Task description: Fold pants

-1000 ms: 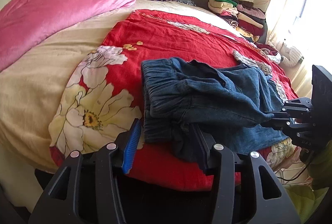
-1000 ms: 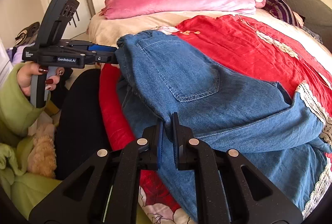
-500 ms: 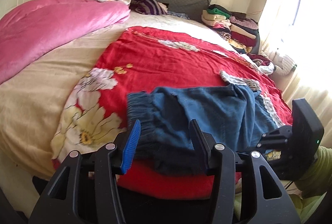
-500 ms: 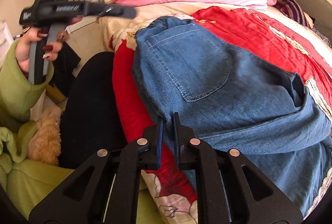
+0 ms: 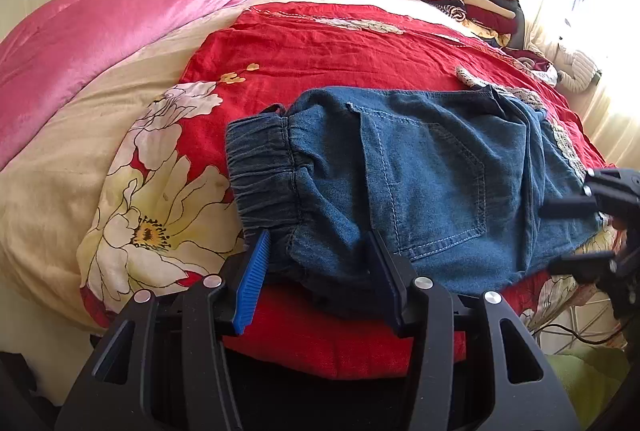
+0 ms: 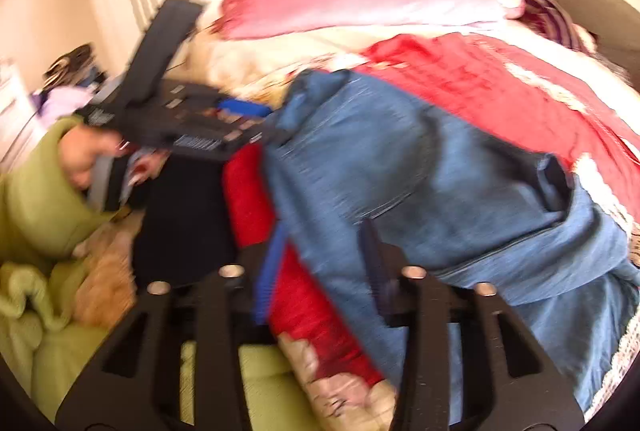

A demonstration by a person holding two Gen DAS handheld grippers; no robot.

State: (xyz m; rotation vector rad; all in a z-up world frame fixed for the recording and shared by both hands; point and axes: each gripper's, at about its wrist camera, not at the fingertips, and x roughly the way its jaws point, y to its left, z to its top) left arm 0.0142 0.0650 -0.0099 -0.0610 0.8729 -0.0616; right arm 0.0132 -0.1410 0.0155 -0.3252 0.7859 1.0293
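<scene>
Your right claw [image 6: 324, 263] has just been opening; its jaws stand apart with the denim edge loose between them, though blur hides any contact. Your left claw [image 5: 316, 267] is parted too, straddling the waistband end without clamping it. Between both lie the pants [image 5: 400, 183], folded on the red quilt [image 5: 320, 43] at the bed's near edge, long axis running left to right. Lower layers are hidden.

The right wrist view is motion-blurred, smearing the folded blue denim pants [image 6: 420, 183]; in the left wrist view the black right gripper [image 5: 576, 235] is cut off by the frame's edge
</scene>
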